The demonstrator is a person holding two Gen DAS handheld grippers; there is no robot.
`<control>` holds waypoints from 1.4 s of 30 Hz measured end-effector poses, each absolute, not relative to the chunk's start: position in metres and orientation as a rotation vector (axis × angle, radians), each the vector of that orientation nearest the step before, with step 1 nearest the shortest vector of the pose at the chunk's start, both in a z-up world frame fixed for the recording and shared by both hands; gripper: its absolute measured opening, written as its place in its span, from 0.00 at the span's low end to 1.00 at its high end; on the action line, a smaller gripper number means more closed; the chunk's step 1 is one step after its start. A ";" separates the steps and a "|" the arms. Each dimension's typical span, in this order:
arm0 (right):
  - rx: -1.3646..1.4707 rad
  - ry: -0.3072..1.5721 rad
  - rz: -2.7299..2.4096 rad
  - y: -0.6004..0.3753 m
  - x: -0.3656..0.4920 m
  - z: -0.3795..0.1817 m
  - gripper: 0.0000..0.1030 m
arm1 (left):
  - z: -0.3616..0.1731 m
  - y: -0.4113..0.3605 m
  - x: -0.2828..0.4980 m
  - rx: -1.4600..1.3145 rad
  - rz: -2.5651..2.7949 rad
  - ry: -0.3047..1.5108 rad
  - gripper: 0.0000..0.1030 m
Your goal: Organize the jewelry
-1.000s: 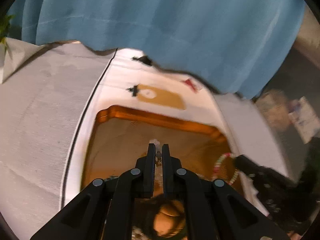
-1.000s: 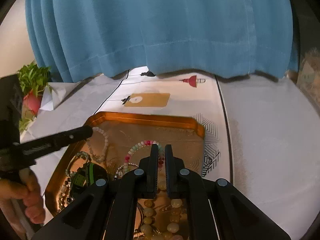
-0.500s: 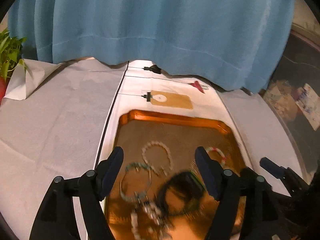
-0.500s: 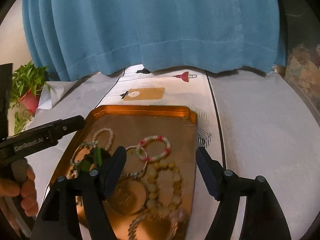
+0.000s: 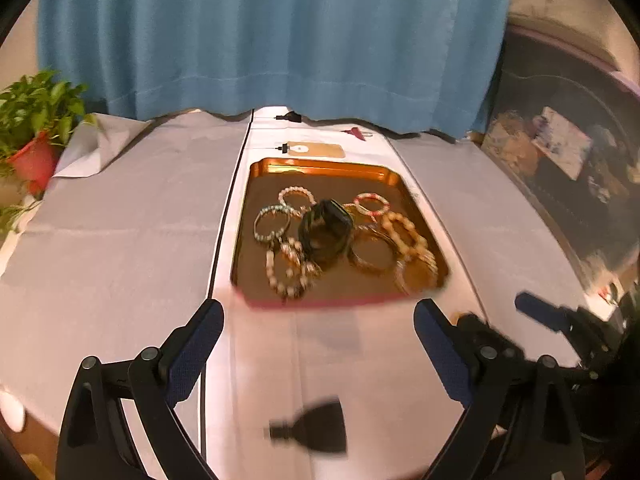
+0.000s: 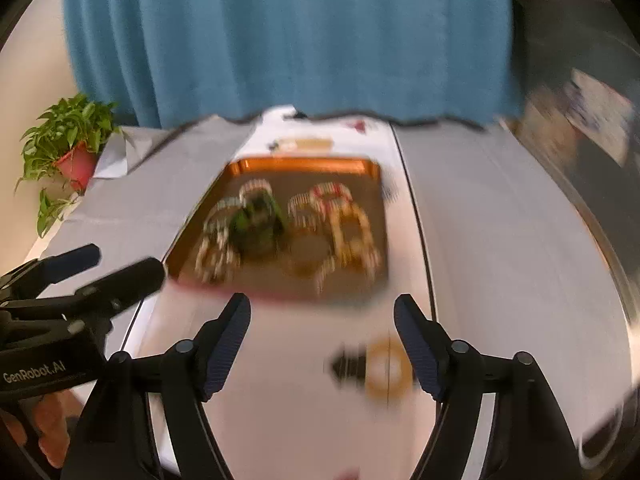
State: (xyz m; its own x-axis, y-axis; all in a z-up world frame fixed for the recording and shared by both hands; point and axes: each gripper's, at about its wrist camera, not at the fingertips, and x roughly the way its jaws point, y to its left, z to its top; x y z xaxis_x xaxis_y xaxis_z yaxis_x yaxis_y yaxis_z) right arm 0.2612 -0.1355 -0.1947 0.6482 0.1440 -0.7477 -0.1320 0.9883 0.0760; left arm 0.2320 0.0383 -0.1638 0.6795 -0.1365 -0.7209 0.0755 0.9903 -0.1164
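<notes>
Hovering above the near edge of the surface (image 5: 120,240), the left gripper (image 5: 316,344) has its jaws spread wide and grasps nothing. The right gripper (image 6: 322,332) is likewise released, jaws wide apart and empty, over the same near edge; its view is smeared by motion blur.

Beyond both grippers, on the white runner (image 5: 320,344) that crosses the middle of the surface toward the far edge, sits the copper tray (image 5: 320,166). All the jewelry lies inside it: a pale pink bead bracelet (image 5: 297,196) toward the tray's far side, a red and white bead bracelet (image 5: 372,203) to its right, a teal bead bracelet (image 5: 272,224) on the left, a black watch (image 5: 326,232) in the middle, a chunky cream bead bracelet (image 5: 404,232) and gold bangles (image 5: 372,254) on the right, and a pearly bracelet (image 5: 286,270) nearest the tray's near rim. Several pieces touch or overlap around the watch.

A potted plant (image 5: 32,128) stands at the far left corner, and a blue curtain (image 5: 280,40) hangs behind the far edge. Printed on the runner near the jaws is a dark shape (image 5: 312,424).
</notes>
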 end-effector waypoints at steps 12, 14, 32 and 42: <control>-0.006 0.764 0.150 -0.140 0.101 -0.091 0.76 | -0.048 0.005 0.074 0.006 -0.196 0.617 0.99; 0.006 0.717 0.172 -0.140 0.073 -0.063 0.78 | -0.029 -0.001 0.056 0.011 -0.193 0.590 1.00; 0.007 0.544 0.171 -0.152 -0.041 0.047 0.91 | 0.053 -0.040 -0.041 0.008 0.031 0.542 1.00; 0.064 0.617 0.161 -0.154 -0.008 0.017 0.91 | 0.027 -0.037 -0.005 0.038 -0.003 0.625 1.00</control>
State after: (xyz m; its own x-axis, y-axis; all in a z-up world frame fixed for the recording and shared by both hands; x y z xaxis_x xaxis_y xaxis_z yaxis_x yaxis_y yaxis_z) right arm -0.0083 -0.1539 0.0169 0.8035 0.1691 -0.5707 -0.1312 0.9855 0.1073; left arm -0.0054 -0.0370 0.0267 0.8112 0.0083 -0.5847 0.0148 0.9993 0.0348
